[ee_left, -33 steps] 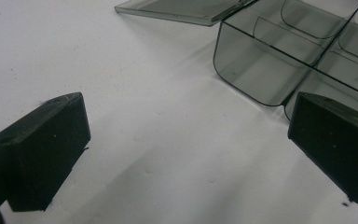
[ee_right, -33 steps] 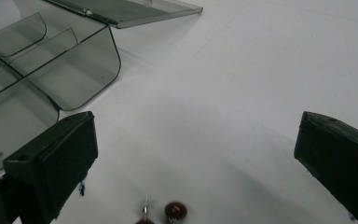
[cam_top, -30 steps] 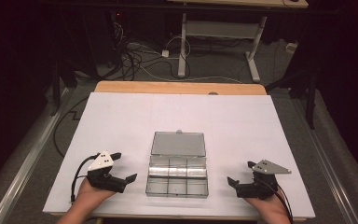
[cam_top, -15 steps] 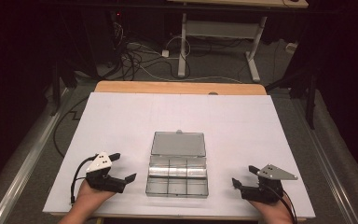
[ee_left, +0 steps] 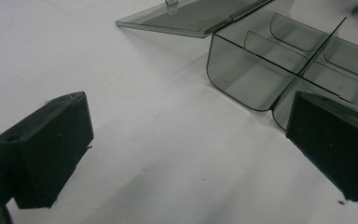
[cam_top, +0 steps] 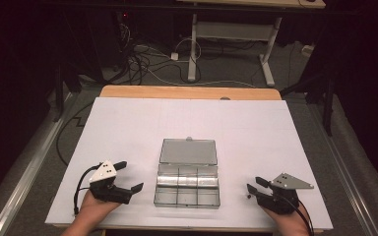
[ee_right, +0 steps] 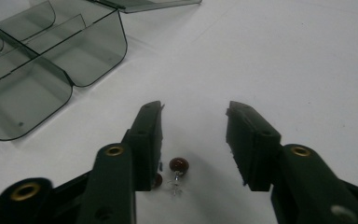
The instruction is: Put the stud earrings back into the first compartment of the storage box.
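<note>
A smoky clear compartment box (cam_top: 187, 189) lies open mid-table, its lid (cam_top: 188, 151) flat behind it and its compartments empty. My left gripper (cam_top: 131, 175) rests to its left, open wide with bare table between the jaws (ee_left: 191, 140); the box's corner (ee_left: 256, 70) is just ahead. My right gripper (cam_top: 254, 184) sits to the box's right, pointing at it. Its jaws have just been closing and stand partly apart (ee_right: 194, 109). A small dark red bead earring (ee_right: 179, 164) with a silver post lies on the table between them, untouched. A second bead (ee_right: 157, 180) peeks out beside the left jaw.
White paper (cam_top: 128, 128) covers the table, with a wooden edge (cam_top: 187, 92) at the back. Cables and a desk frame (cam_top: 226, 34) lie on the dark floor beyond. The box's near wall (ee_right: 32, 88) is left of my right gripper.
The right gripper's jaws have narrowed from wide open to partly closed, and that hand shifted slightly. The left gripper and the box have not moved.
</note>
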